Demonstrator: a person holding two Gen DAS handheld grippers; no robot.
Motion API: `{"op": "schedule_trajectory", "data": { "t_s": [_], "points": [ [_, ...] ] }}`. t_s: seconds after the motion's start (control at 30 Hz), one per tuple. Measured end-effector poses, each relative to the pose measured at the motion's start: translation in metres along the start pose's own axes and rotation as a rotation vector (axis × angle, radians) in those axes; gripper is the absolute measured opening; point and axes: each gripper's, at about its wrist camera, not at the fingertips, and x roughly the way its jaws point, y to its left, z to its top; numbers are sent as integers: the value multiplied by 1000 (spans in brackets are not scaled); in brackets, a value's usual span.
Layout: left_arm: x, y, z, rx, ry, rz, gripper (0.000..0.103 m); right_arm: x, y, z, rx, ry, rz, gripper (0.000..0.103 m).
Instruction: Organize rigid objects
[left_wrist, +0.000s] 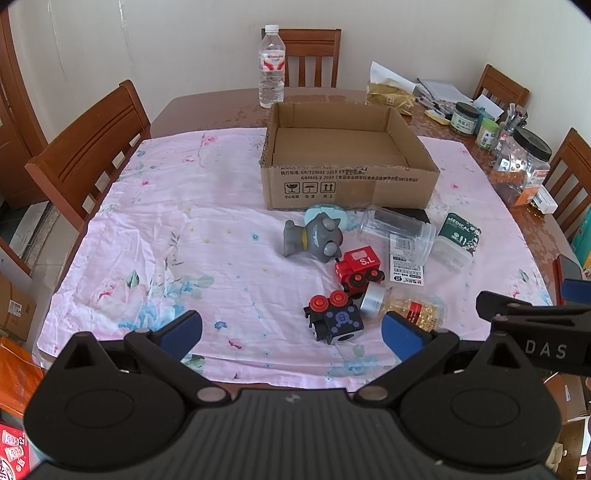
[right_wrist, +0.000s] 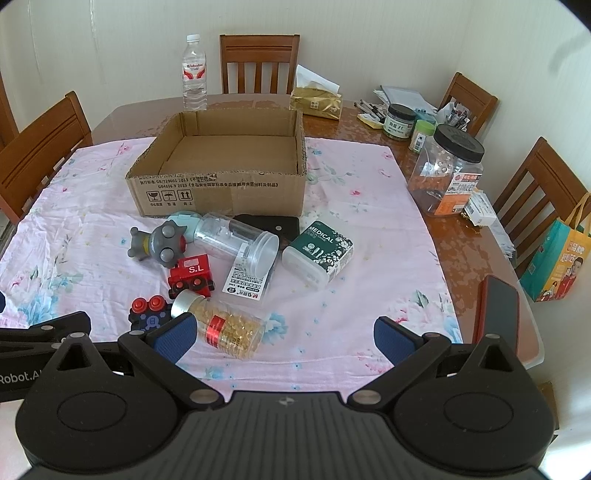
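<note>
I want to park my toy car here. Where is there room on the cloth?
The cloth is bare on the left, from the box and grey toy out to the chair. Also on the right, beyond the Medical pack. In front of the box, the red train, jar and bottle crowd together.

"S.L" on red toy train

A black flat item lay mostly hidden behind the clear jar, against the box; what it was could not be told. The blue disc showed only its rim behind the grey toy. In the right view a finger covered part of the black block. The phone was cut off at the left view's edge. Print on the jar's label was too small to read.
</note>
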Motion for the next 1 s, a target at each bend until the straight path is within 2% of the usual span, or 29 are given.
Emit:
{"op": "schedule_trajectory", "data": {
  "t_s": [0.6, 0.83, 1.0],
  "points": [
    [17, 3, 1, 7, -21, -41, 103, 12, 1, 3, -16, -41, 9, 103],
    [28, 11, -7, 13, -19, -49, 103, 22, 0, -2, -18, -86, 47, 103],
    [35, 21, -14, 3, -14, -62, 103, 36, 4, -8, -41, -72, 66, 103]
  ]
}}
